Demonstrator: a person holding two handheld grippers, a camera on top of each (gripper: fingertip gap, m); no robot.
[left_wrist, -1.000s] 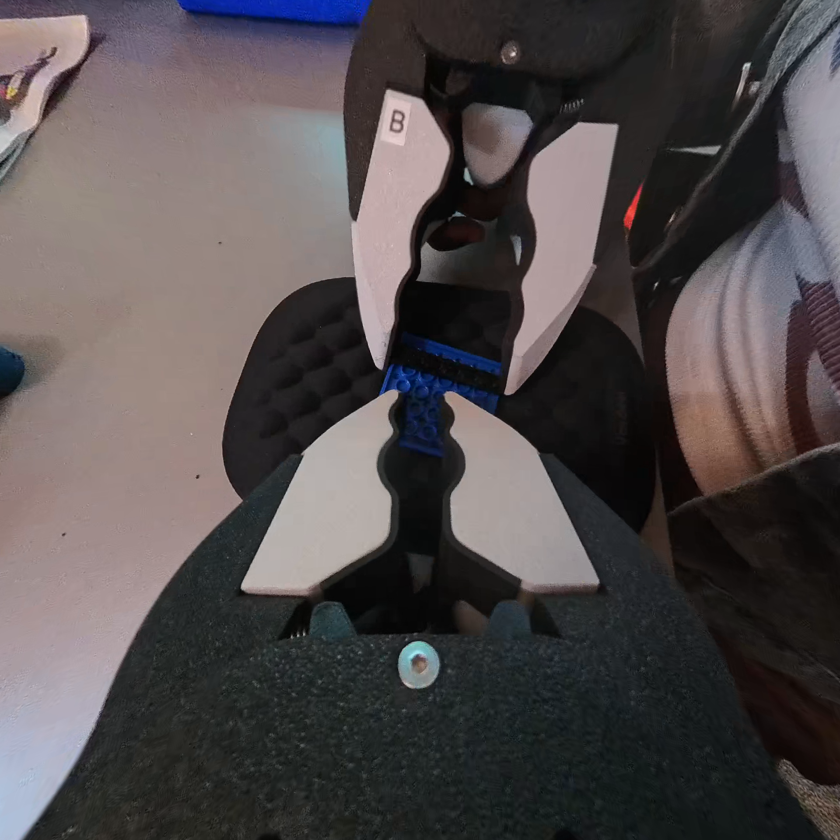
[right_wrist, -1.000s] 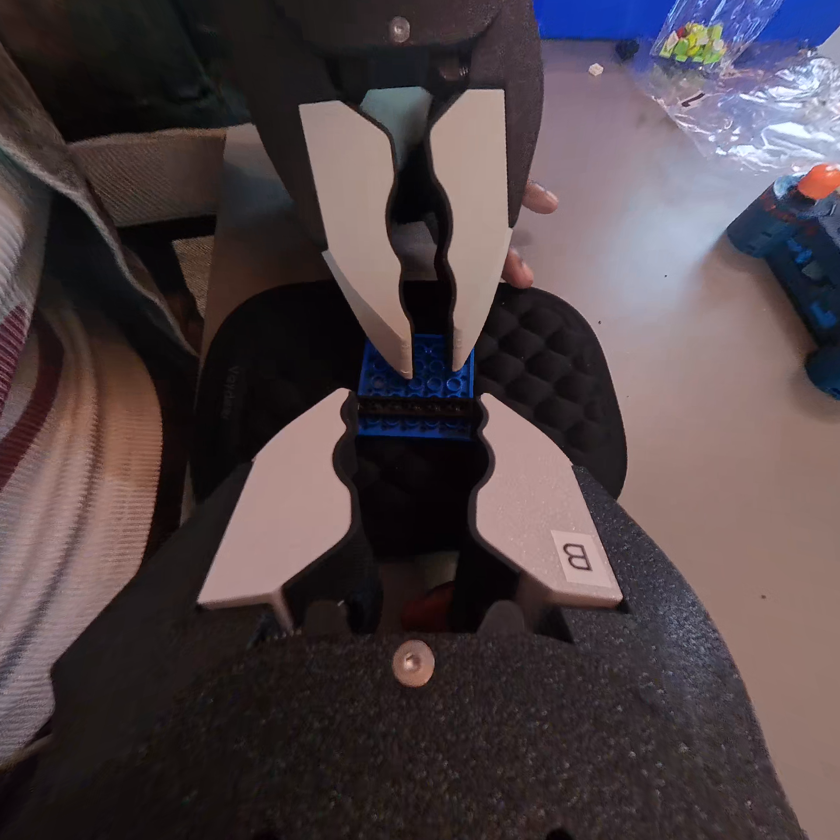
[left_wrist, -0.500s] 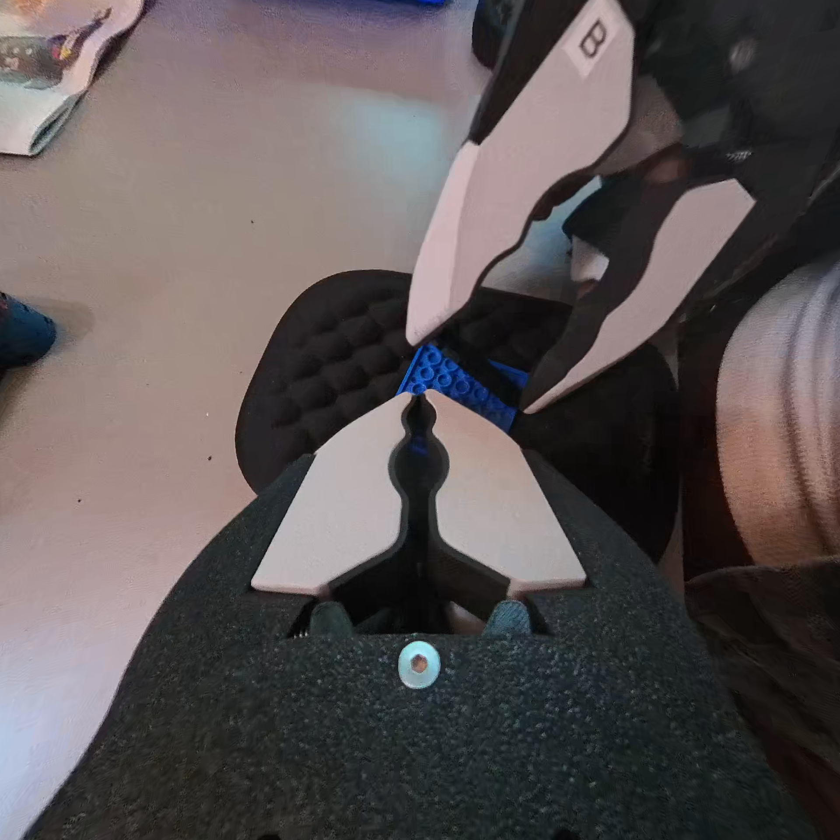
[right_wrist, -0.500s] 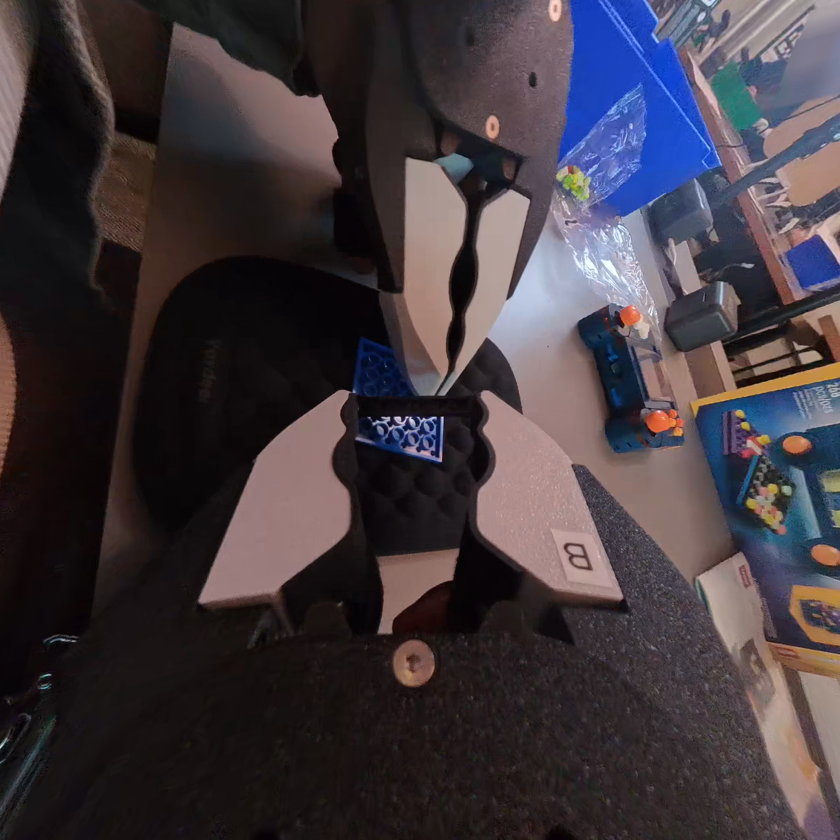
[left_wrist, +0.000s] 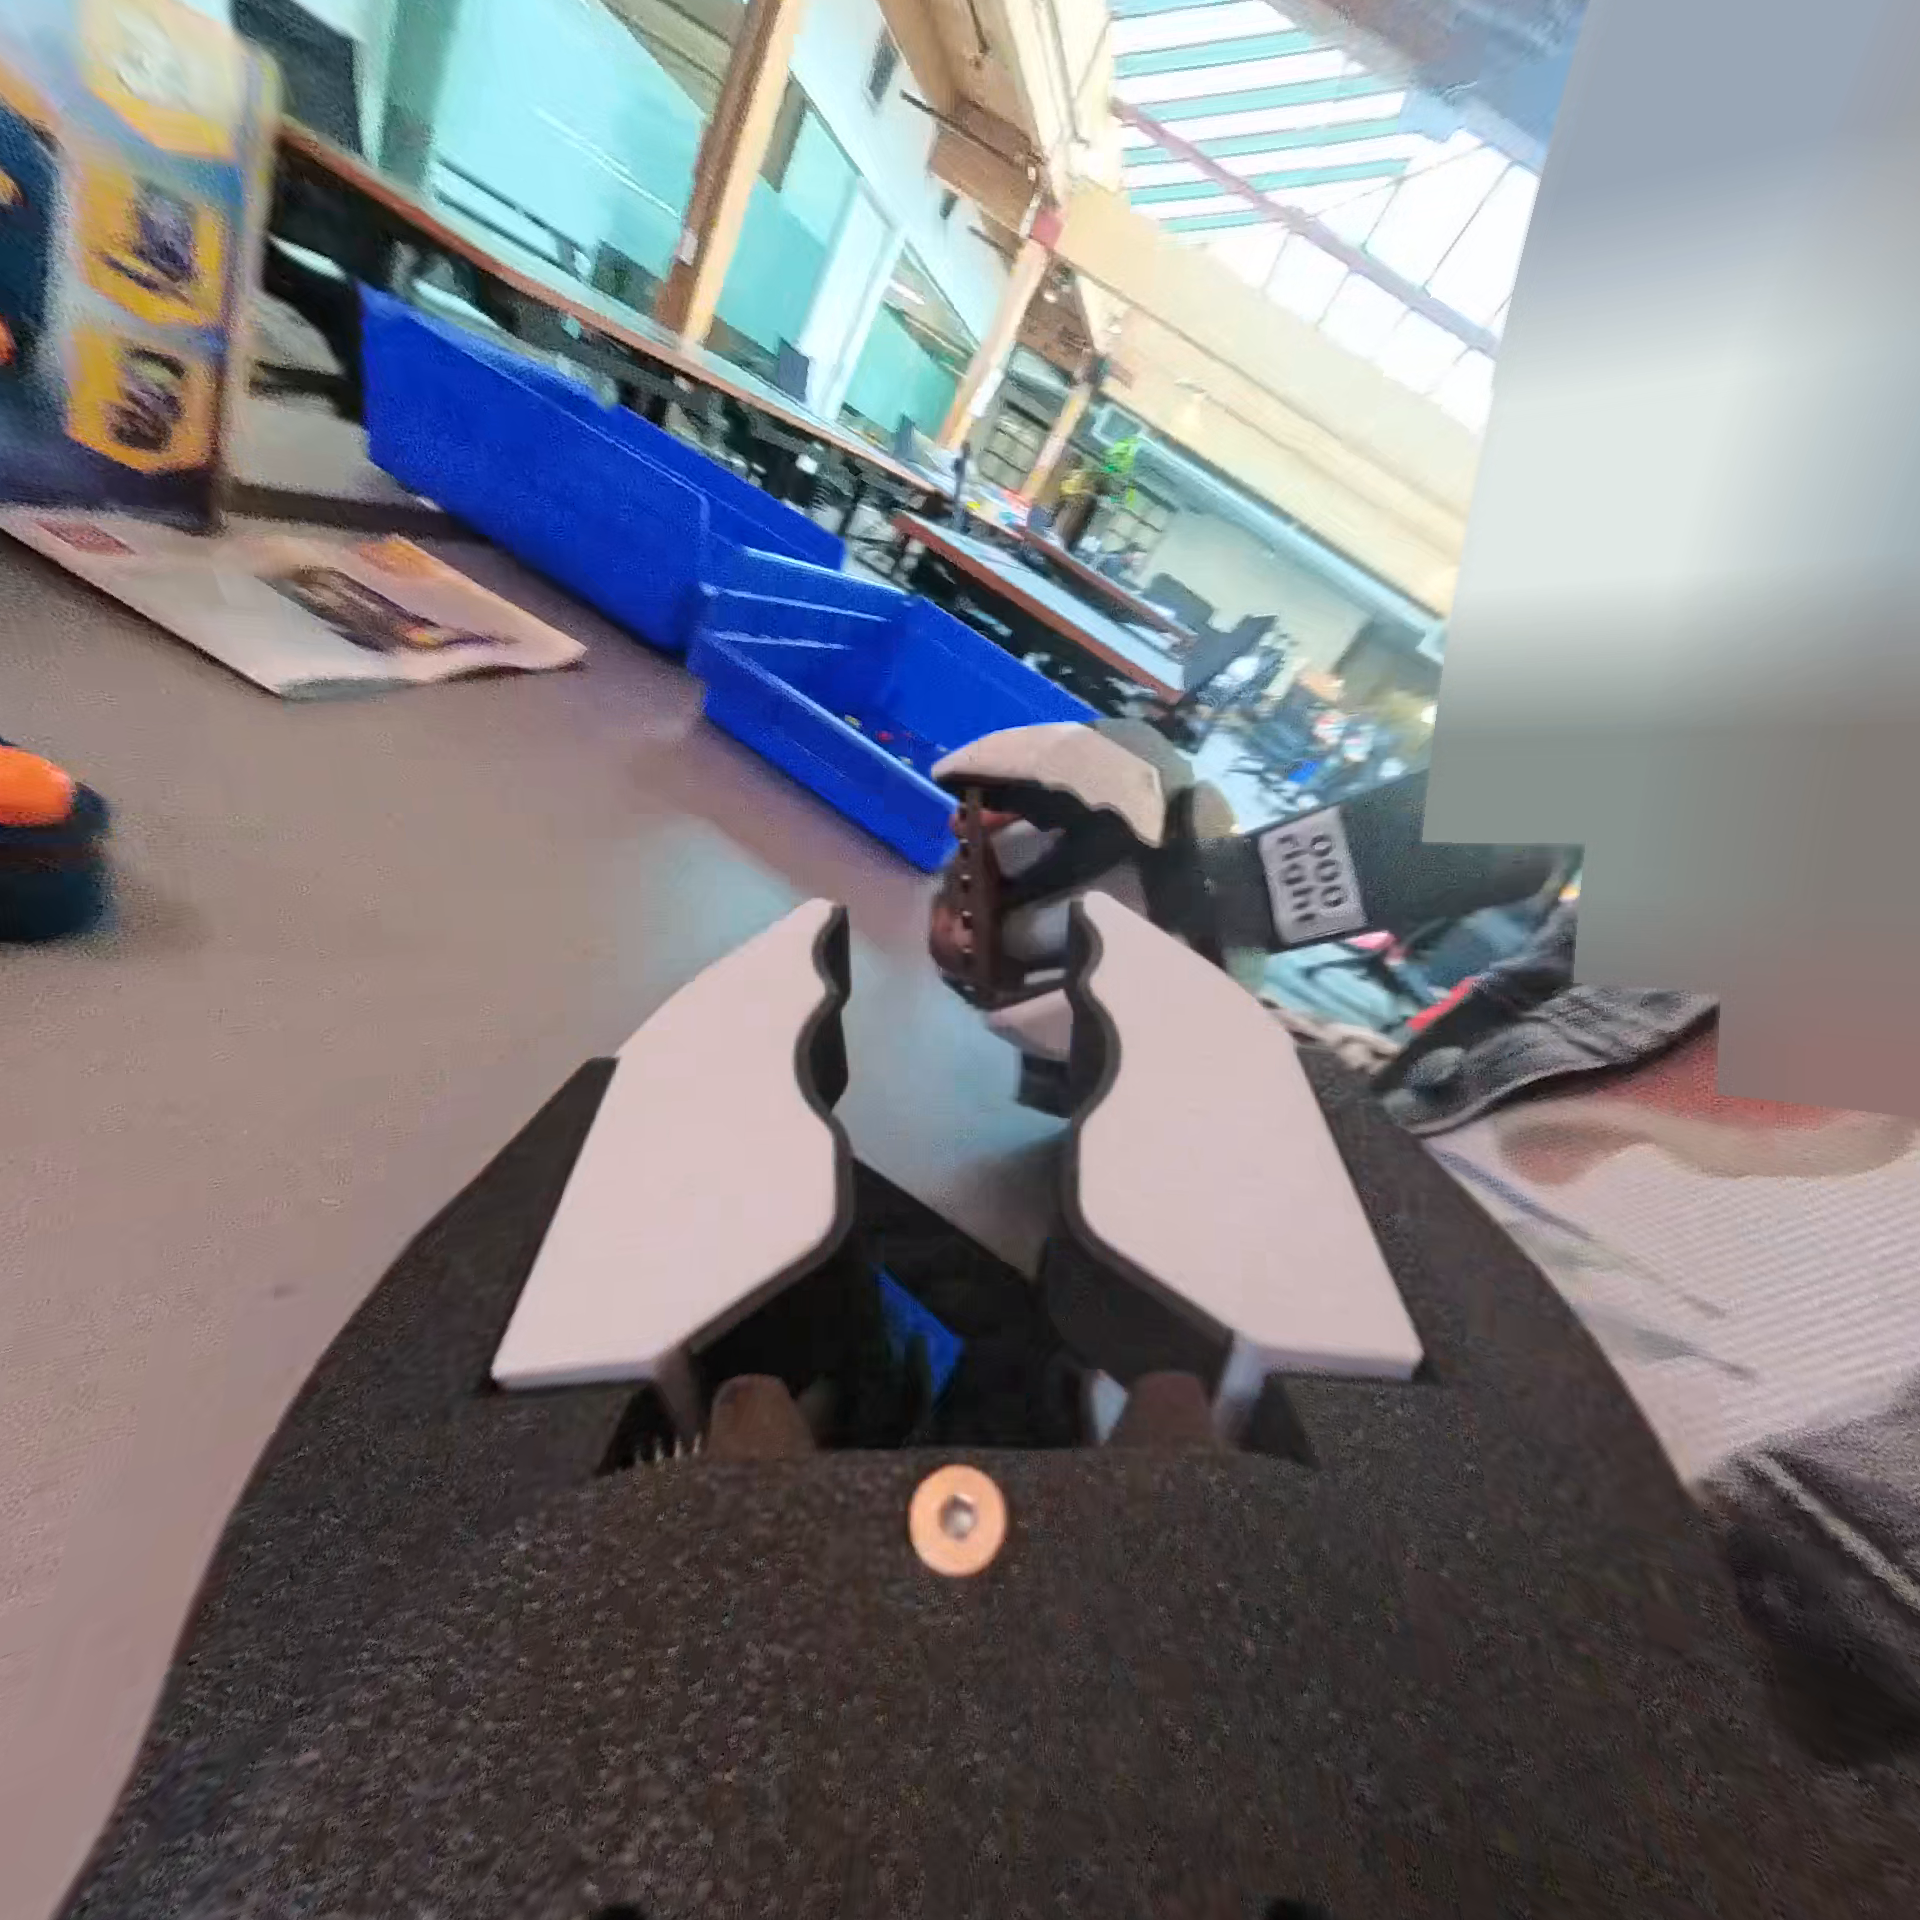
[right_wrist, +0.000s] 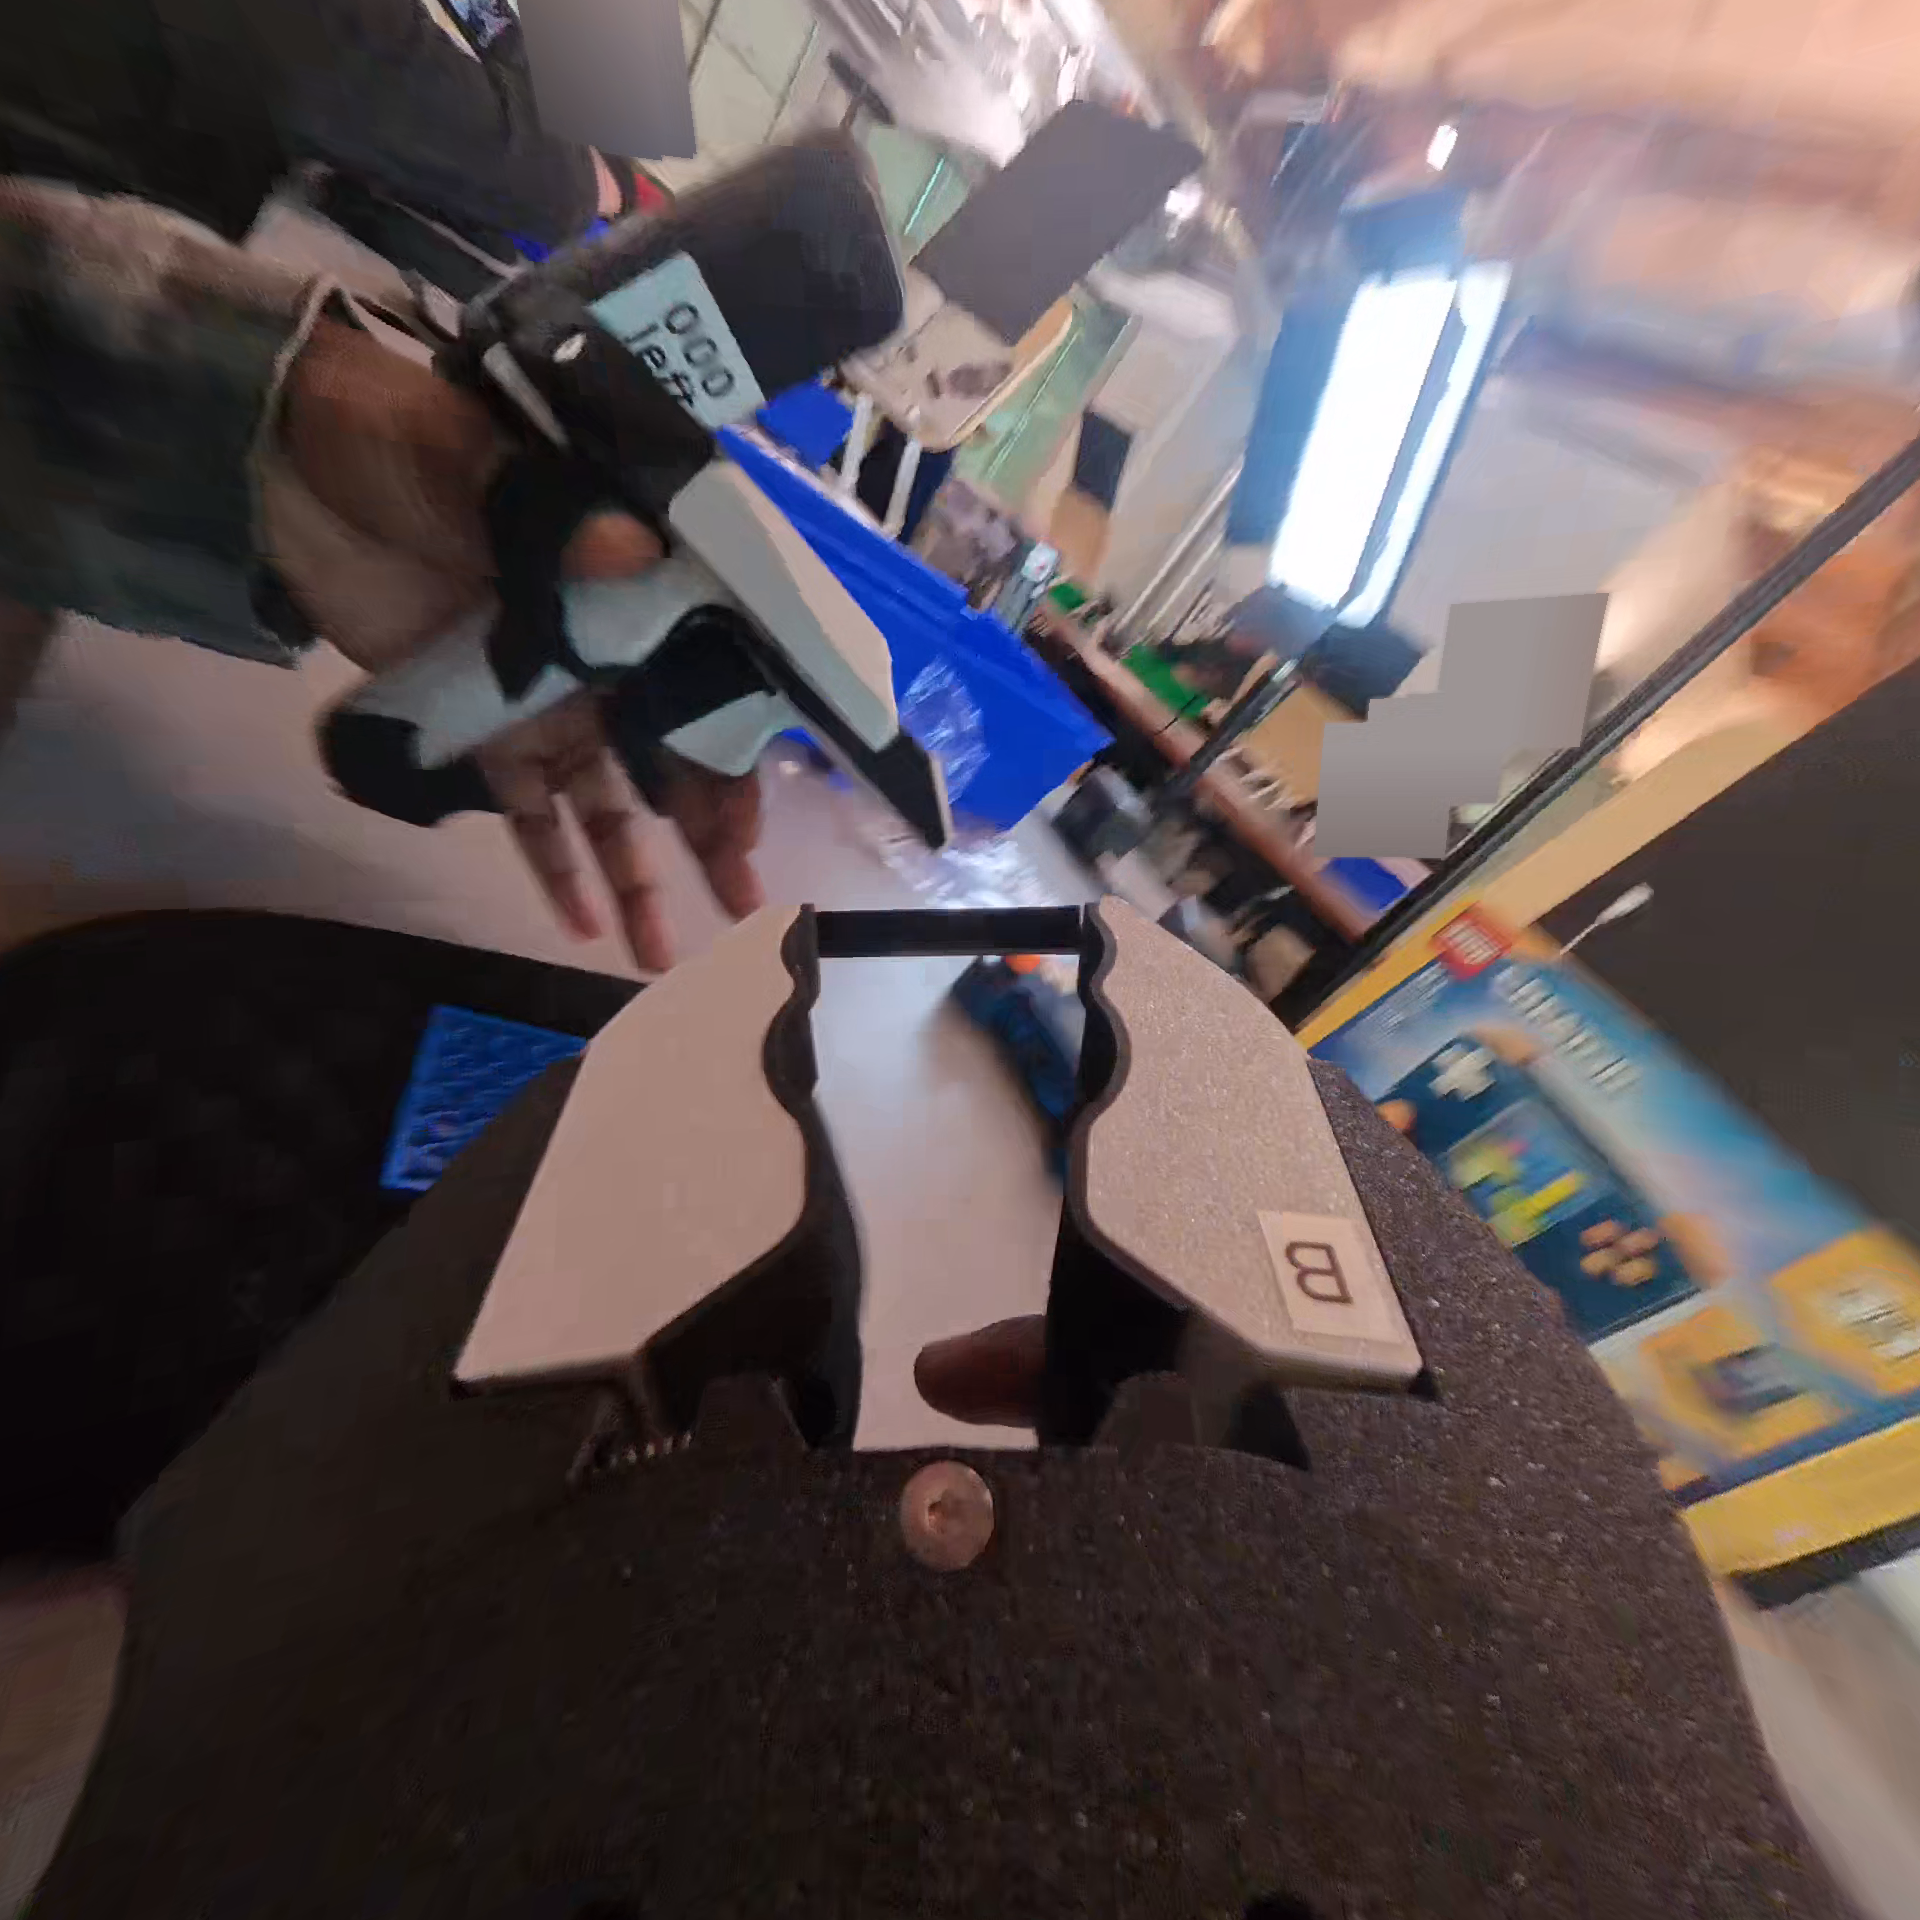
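My right gripper (right_wrist: 948, 925) is shut on a thin black brick strip (right_wrist: 935, 933) that spans its two fingertips, held up in the air. The strip also shows edge-on in the left wrist view (left_wrist: 966, 914), in the right gripper (left_wrist: 982, 883) just beyond my left fingertips. My left gripper (left_wrist: 958, 920) is open and empty; it also shows in the right wrist view (right_wrist: 914, 790), raised, with a hand behind it. A blue studded plate (right_wrist: 457, 1091) lies on the black quilted pad (right_wrist: 208, 1143), below and left of the right gripper.
Blue bins (left_wrist: 582, 499) stand at the back of the grey table. A booklet (left_wrist: 312, 613) and a printed toy box (left_wrist: 135, 260) are at the far left. A blue and orange toy model (left_wrist: 42, 831) sits left. A second printed box (right_wrist: 1610, 1195) lies right.
Both grippers have risen and swung away from the pad. The left gripper has opened and let go of the blue plate. The right gripper has lifted the black strip off the plate.
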